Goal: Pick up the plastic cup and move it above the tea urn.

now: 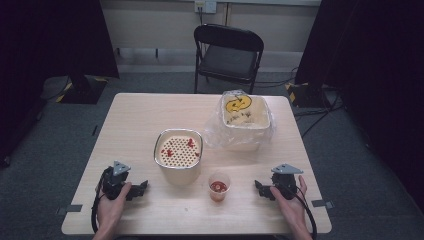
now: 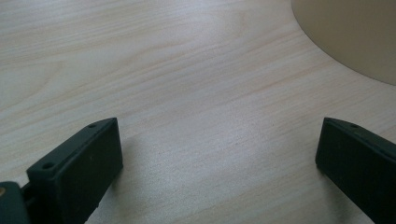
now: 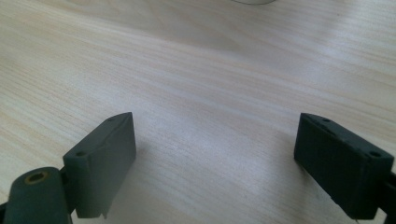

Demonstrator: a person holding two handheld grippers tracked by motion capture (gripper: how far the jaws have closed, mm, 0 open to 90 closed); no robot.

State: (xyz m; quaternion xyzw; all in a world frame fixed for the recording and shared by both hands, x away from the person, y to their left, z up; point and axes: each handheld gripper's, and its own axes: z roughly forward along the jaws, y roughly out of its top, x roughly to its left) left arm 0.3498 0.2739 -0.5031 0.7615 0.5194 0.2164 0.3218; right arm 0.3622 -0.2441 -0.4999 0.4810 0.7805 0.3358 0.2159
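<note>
Resting on the table (image 1: 150, 115), left gripper (image 2: 219, 154) and right gripper (image 3: 215, 154) both released, strainer pot (image 1: 178, 155) overhead

Perforated beige container (image 1: 178, 152) and small cup (image 1: 218, 186) between two resting claws, left (image 1: 141, 188), right (image 1: 259, 187).

surface (image 1: 150, 115): pale wood grain | strainer pot (image 1: 178, 156): cream, dotted holes, red bits | small cup (image 1: 218, 187): clear, red inside | bagged tub (image 1: 244, 116): yellow-black pumpkin face (plastic clear) | chair (image 1: 229, 52): black | both tongs: black
</note>
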